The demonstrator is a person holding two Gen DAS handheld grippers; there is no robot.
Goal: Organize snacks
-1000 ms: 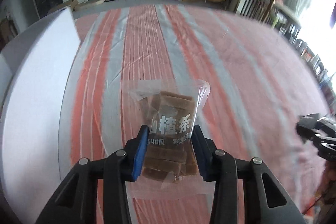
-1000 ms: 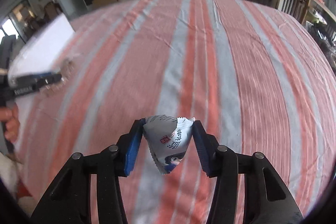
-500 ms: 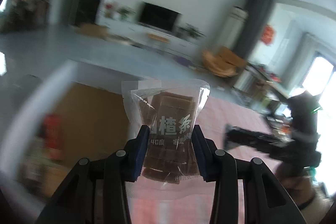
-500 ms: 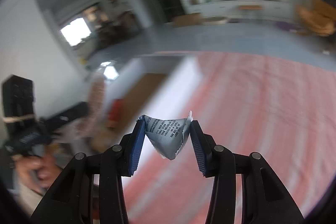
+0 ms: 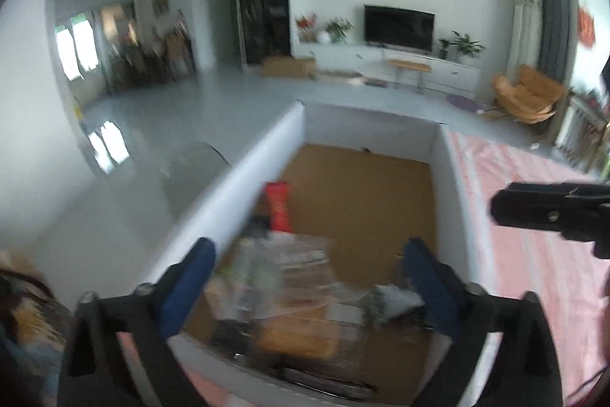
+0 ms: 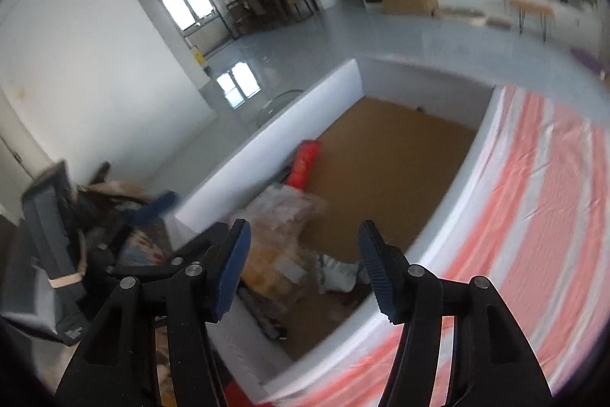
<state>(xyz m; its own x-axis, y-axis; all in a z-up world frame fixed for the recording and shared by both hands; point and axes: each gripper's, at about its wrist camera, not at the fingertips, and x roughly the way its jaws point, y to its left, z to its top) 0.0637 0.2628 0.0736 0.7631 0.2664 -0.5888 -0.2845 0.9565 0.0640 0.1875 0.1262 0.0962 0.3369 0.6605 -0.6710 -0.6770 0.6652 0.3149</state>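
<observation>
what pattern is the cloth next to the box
Salmon-pink, grey and white stripes on the cloth, right of the white box; clearest in the right wrist view.

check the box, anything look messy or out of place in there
Somewhat: the snack packets are heaped loosely at the near end of the white box, a red packet leaning on its wall, the far end bare. Nothing spilled outside.

Snack packets (image 5: 289,277) heaped inside box (image 5: 446,170)

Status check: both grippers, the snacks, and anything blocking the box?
Left gripper open, empty. Right gripper open, empty. Clear snack bag and small white packet lie in the white box, near the red packet. Nothing blocking.
</observation>
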